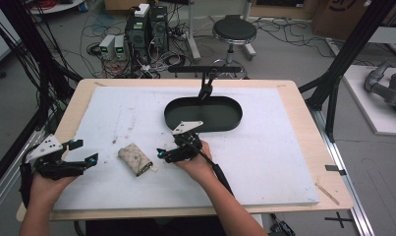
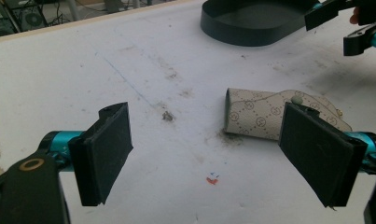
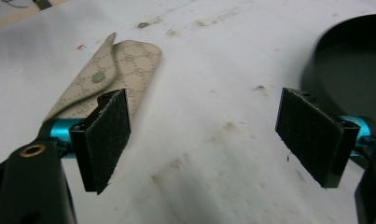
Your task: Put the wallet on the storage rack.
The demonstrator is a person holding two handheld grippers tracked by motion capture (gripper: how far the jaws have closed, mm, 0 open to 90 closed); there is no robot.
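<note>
Standing by the bench (image 1: 294, 147), I see both tools spread wide with nothing between their pads. The left tool (image 1: 82, 152) hovers near the bench's left edge, jaws pointing toward the middle; in the left gripper view its two black pads (image 2: 106, 151) are far apart over bare white foam. The right tool (image 1: 168, 153) sits near the centre of the bench, jaws likewise agape and gripping nothing, as the right gripper view shows.

Between the two tools lies a small beige patterned pouch (image 1: 135, 158), flat on the white mat, its flap end toward the right tool. It touches neither tool. In the left gripper view the pouch (image 2: 269, 114) lies ahead and to the right, partly behind the right-hand pad. In the right gripper view the pouch (image 3: 115, 70) lies just beyond the left-hand pad, flap with its snap stud facing up.

Farther back on the mat rests a dark oval tray (image 1: 235, 123), just beyond the right tool. Nothing lies between either tool and the pouch.
</note>
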